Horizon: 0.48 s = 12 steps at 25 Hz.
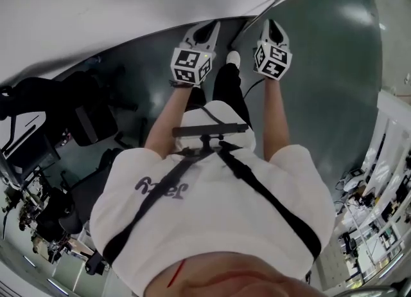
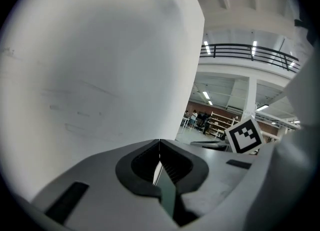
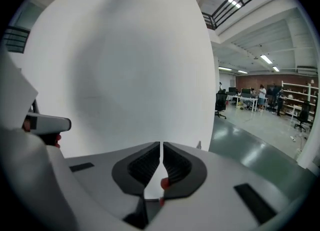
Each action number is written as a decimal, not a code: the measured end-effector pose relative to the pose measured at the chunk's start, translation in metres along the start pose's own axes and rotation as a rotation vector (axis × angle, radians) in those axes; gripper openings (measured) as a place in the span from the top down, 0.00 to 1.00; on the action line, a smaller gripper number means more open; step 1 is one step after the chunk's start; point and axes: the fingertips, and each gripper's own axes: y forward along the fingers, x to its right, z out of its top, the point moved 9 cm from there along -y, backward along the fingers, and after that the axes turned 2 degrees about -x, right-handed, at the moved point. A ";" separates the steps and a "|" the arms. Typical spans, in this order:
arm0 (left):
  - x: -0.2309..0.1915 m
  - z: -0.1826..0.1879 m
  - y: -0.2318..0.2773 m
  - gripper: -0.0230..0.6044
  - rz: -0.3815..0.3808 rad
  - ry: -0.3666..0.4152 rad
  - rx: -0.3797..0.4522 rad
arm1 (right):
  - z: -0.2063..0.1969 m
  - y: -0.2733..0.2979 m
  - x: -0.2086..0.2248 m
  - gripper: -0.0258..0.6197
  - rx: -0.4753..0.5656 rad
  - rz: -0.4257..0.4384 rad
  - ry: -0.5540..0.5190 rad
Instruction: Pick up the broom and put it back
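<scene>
A thin grey pole (image 1: 264,8), apparently the broom's handle, leans along the white wall (image 1: 96,6) between and beyond my two grippers. Neither gripper holds it. In the head view my left gripper (image 1: 207,30) and right gripper (image 1: 272,27) are both raised in front of the person, pointing at the wall. The left gripper (image 2: 159,145) has its jaws together at the tips with nothing between them. The right gripper (image 3: 161,150) shows only a hairline slit between its pads, and that slit is empty. A small red bit (image 3: 163,182) sits low behind the pads; I cannot tell what it is.
Black office chairs (image 1: 90,119) and equipment crowd the left side on the dark green floor (image 1: 321,64). White shelving (image 1: 385,161) stands at the right. Far across the hall, desks and people (image 3: 250,97) are visible. The wall is close ahead of both grippers.
</scene>
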 end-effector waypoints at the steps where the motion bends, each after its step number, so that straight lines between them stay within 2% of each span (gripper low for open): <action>1: -0.001 0.007 -0.011 0.94 0.002 -0.003 0.020 | 0.009 -0.011 -0.012 0.93 0.020 0.015 -0.005; 4: 0.000 0.028 -0.038 0.94 0.007 0.008 0.070 | 0.034 -0.039 -0.044 0.95 0.073 0.065 0.005; 8: -0.003 0.051 -0.077 0.94 0.000 0.049 0.119 | 0.071 -0.079 -0.094 0.95 0.162 0.177 0.113; 12: 0.003 0.081 -0.133 0.94 0.061 0.073 0.193 | 0.097 -0.125 -0.146 0.95 0.221 0.295 0.140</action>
